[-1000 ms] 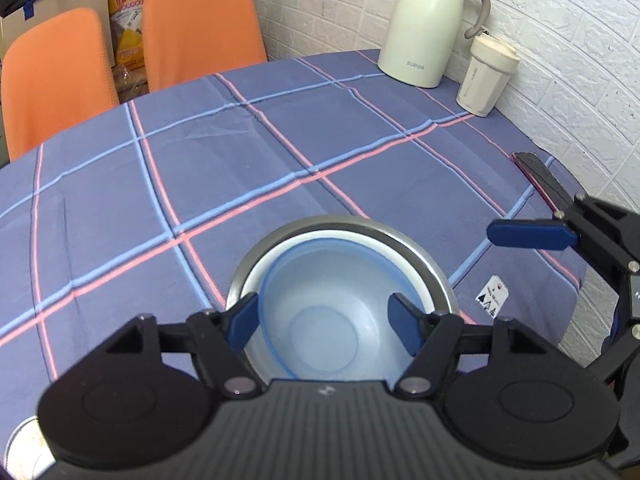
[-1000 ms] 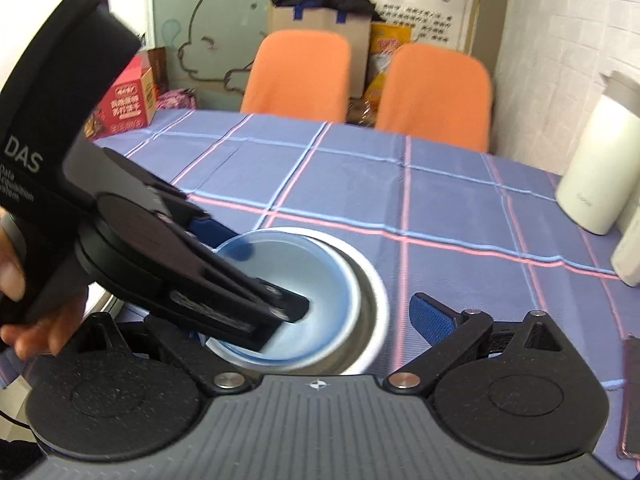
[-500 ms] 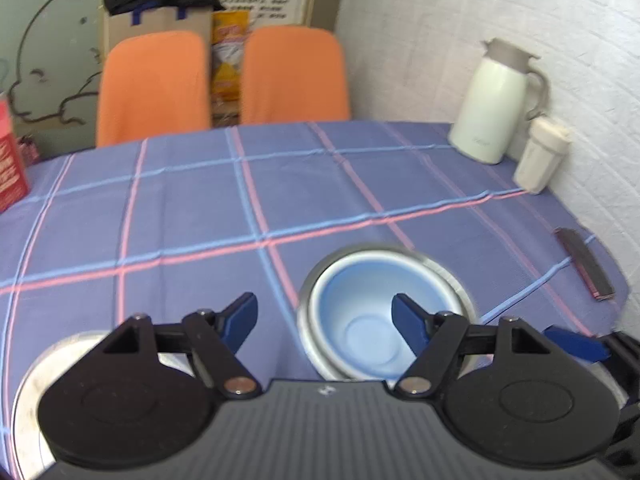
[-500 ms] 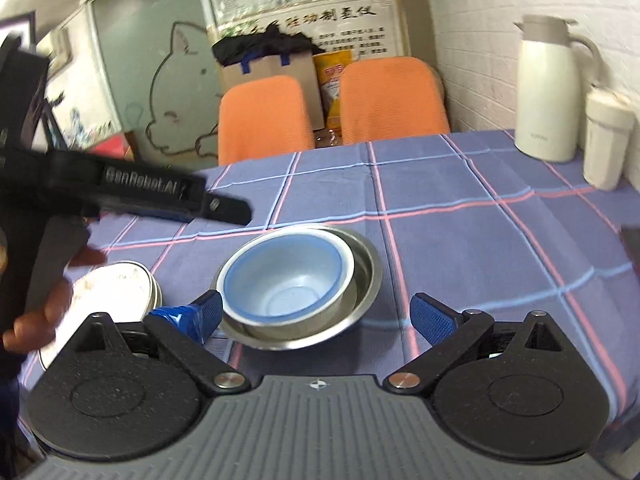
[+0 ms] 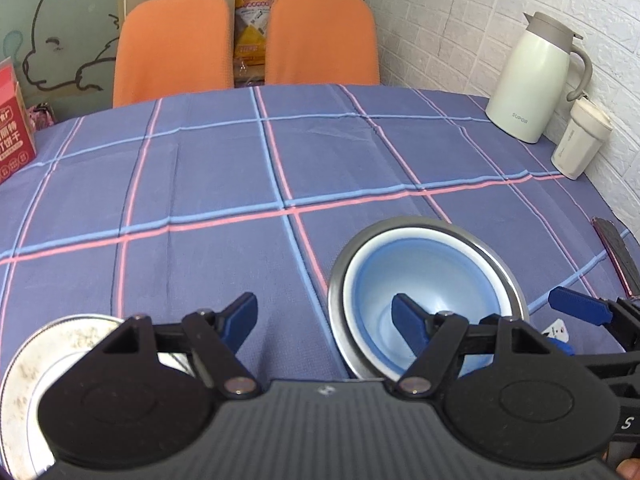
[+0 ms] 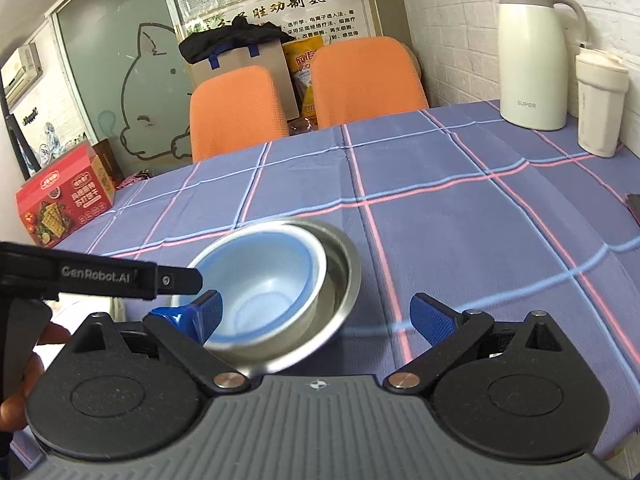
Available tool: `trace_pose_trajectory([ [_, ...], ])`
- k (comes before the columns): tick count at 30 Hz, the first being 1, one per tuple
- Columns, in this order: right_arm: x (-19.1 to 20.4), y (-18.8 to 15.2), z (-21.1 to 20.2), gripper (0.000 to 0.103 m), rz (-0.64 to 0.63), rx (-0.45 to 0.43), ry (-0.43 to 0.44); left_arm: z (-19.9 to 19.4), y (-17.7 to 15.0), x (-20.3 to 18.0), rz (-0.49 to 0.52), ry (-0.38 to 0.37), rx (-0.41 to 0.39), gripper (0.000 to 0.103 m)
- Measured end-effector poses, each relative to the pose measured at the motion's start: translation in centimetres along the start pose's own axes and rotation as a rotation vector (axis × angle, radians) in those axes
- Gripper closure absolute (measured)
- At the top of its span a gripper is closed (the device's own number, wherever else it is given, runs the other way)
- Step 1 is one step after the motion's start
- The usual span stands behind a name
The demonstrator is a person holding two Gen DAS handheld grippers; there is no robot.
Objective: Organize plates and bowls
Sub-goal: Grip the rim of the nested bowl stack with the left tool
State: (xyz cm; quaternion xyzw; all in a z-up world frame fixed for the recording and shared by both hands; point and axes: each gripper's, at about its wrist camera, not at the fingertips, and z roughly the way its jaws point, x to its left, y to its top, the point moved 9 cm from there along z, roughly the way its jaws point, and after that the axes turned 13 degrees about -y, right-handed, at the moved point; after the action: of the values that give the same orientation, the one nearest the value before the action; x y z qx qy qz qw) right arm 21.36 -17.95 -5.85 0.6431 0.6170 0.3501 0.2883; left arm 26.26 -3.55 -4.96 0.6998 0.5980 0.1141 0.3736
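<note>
A light blue bowl (image 5: pixel 420 284) sits nested inside a steel bowl (image 5: pixel 508 276) on the checked tablecloth; both also show in the right wrist view, the blue bowl (image 6: pixel 260 276) inside the steel bowl (image 6: pixel 340 280). A white speckled plate (image 5: pixel 24 364) lies at the near left. My left gripper (image 5: pixel 324 320) is open and empty, above the cloth between the plate and the bowls. My right gripper (image 6: pixel 316 316) is open and empty, just in front of the bowls.
A white thermos jug (image 5: pixel 532 80) and a white cup (image 5: pixel 580 140) stand at the far right by the brick wall. A dark phone (image 5: pixel 616 248) lies near the right edge. A red box (image 6: pixel 64 196) stands at the left. Two orange chairs (image 5: pixel 248 40) stand behind the table.
My left gripper has drawn back and to the left from over the blue bowl, so the plate comes into view. My right gripper has pulled back and tilted up.
</note>
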Motion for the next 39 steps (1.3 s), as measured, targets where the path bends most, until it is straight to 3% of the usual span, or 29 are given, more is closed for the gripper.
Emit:
trace_pose_trajectory([
  [14, 0.3, 0.0, 4.8, 0.015, -0.068, 0.088, -0.029, 4.8, -0.1, 0.6, 0.001, 0.015, 0.095, 0.028],
  [18, -0.1, -0.5, 5.4, 0.015, -0.08, 0.107, -0.048, 5.1, -0.1, 0.6, 0.008, 0.008, 0.087, 0.026],
  [24, -0.7, -0.6, 5.2, 0.015, -0.094, 0.104, -0.085, 4.8, -0.3, 0.5, 0.017, 0.013, 0.085, 0.026],
  [29, 0.5, -0.9, 4.9, 0.014, -0.122, 0.102, -0.079, 4.7, -0.4, 0.1, 0.009, -0.031, 0.078, 0.026],
  [39, 1.4, -1.2, 4.9, 0.012, -0.122, 0.045, -0.057, 4.8, -0.6, -0.2, 0.036, -0.025, 0.065, 0.024],
])
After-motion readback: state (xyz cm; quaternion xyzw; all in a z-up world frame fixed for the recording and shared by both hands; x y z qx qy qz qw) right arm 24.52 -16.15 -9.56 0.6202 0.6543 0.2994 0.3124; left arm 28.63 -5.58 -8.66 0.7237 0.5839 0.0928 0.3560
